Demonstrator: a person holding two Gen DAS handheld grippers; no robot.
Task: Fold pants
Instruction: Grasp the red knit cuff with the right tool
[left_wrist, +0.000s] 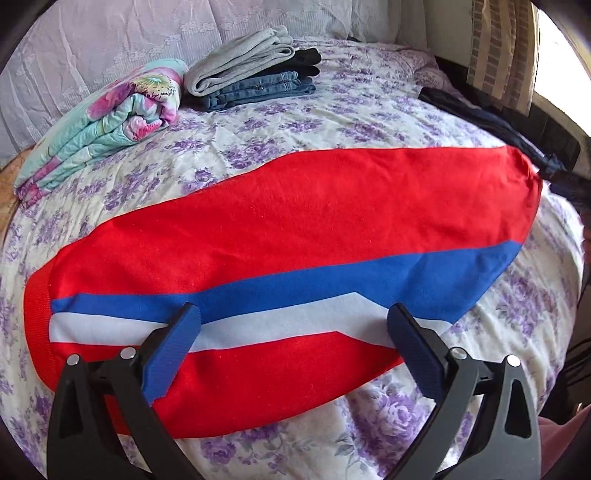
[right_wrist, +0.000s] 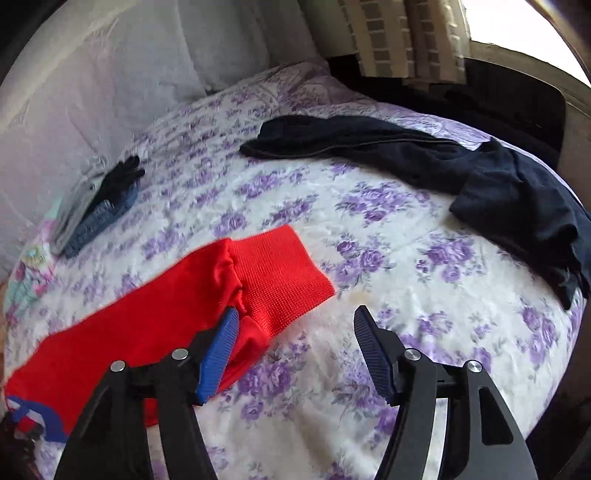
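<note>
Fingers of the left gripper (left_wrist: 293, 314) spread wide, blue ribbed pads hovering over the red track pants with a blue and white stripe (left_wrist: 288, 221), nothing pinched between them. Fingers of the right gripper (right_wrist: 295, 317) likewise apart, left pad (right_wrist: 218, 354) just over the edge of the red fabric near the ribbed knit cuff (right_wrist: 277, 273), right pad over bare sheet; no cloth clamped. Red pants laid flat and lengthwise across the bed with the white sheet printed with purple flowers (left_wrist: 332, 107), one ribbed end toward the left in the left wrist view, opposite end near the far right edge of the bed. Folded stack of grey, dark and blue denim garments (left_wrist: 255, 70) near the back of the bed, well apart from the red pants. Rolled quilt in turquoise with pink flowers (left_wrist: 110, 114) just beside that stack. Dark navy garment (right_wrist: 443, 166) sprawled unfolded on the sheet, apart from the red cuff. White lace-patterned cloth (left_wrist: 110, 37) behind the bed.
</note>
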